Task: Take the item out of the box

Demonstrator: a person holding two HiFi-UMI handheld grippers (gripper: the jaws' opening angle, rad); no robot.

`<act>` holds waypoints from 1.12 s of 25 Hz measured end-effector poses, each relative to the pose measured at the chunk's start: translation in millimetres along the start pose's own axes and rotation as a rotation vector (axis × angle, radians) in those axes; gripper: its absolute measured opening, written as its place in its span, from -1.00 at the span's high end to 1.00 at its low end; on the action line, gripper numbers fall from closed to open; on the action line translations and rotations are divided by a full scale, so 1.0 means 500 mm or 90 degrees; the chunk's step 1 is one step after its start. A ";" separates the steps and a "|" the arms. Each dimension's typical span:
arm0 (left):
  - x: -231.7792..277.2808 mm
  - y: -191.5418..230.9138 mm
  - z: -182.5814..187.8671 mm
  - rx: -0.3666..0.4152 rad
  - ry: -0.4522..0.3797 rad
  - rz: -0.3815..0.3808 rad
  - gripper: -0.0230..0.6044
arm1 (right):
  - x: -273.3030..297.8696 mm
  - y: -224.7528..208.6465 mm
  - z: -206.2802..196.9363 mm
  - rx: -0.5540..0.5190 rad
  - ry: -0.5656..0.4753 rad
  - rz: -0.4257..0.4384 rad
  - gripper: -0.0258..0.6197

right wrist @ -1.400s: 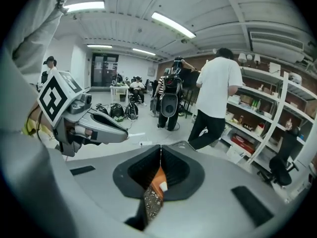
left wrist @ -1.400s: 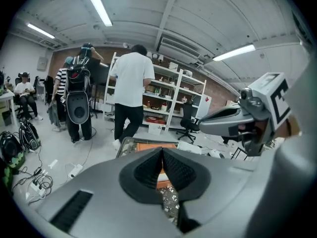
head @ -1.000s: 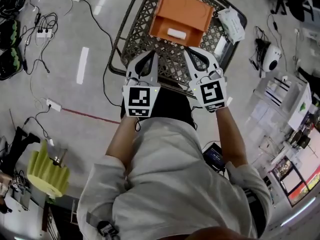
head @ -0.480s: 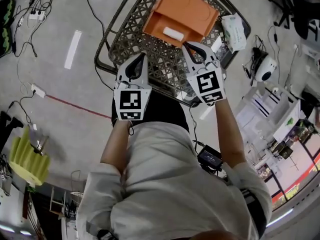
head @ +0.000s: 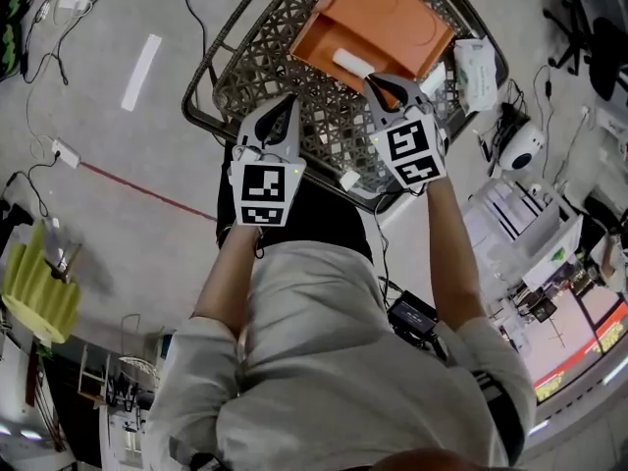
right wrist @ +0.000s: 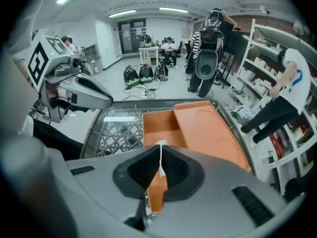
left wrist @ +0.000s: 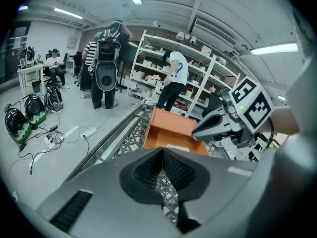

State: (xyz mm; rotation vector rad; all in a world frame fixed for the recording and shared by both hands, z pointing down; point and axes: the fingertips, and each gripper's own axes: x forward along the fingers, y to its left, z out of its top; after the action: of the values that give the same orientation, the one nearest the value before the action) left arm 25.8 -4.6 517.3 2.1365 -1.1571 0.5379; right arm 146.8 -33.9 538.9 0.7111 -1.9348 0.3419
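An open orange box (head: 368,23) lies on a lattice-topped table (head: 250,67), its lid folded back. A small white item (head: 351,64) rests in the box's tray. My right gripper (head: 379,82) is shut with nothing in it, its tips over the box's near edge, just right of the item. In the right gripper view the item (right wrist: 161,144) shows just beyond the closed tips (right wrist: 160,150), with the tray (right wrist: 161,125) ahead. My left gripper (head: 290,101) hovers over the table left of the box, shut and empty. The left gripper view shows the box (left wrist: 171,130) and the right gripper (left wrist: 213,128).
A white packet (head: 476,62) lies on the table's right end, a white card (head: 348,180) near its front rim. Cables and a power strip (head: 61,150) lie on the floor at left. A yellow foam piece (head: 39,297) is lower left. People stand by shelves (left wrist: 173,73).
My right gripper has moved forward, closing on the box's near edge and the white item. The left gripper has kept its place over the table.
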 end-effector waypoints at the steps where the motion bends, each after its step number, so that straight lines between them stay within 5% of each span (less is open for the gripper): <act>1: 0.003 0.003 -0.005 -0.003 0.005 0.001 0.89 | 0.009 0.002 -0.002 0.001 0.002 0.005 0.90; 11: 0.027 0.026 -0.053 -0.030 0.034 -0.001 0.89 | 0.069 0.006 -0.032 -0.046 0.052 0.022 0.87; 13: 0.030 0.030 -0.059 -0.034 0.037 0.000 0.89 | 0.079 0.006 -0.036 -0.050 0.064 0.028 0.59; 28: 0.027 0.056 -0.072 -0.064 0.040 0.012 0.89 | 0.134 0.007 -0.038 -0.094 0.128 0.043 0.58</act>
State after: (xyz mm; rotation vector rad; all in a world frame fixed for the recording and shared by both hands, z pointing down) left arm 7.4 1.5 560.8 2.0119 -1.1467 0.5400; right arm 136.8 -43.0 607.4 0.4966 -1.7754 0.2967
